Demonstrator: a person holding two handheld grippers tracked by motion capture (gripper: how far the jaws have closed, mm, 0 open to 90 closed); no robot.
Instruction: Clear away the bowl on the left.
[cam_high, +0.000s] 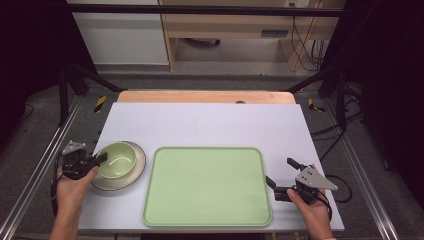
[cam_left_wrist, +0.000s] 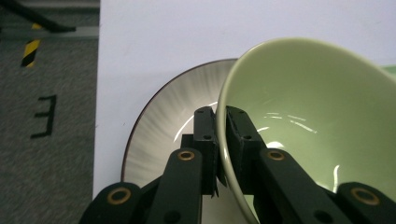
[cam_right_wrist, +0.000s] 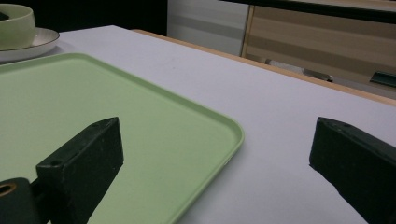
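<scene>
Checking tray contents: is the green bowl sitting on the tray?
No, the green bowl rests on a plate left of the bare tray.

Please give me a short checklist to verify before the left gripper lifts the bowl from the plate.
1. Left gripper shut on the bowl rim, one jaw inside, one outside: ok.
2. Bowl level: not ok, it tilts on the plate.
3. Plate free to stay behind when the bowl rises: cannot tell.
4. Tray bare, should the bowl go there: ok.
5. Right gripper open and apart from the bowl, beside the tray's right edge: ok.
</scene>
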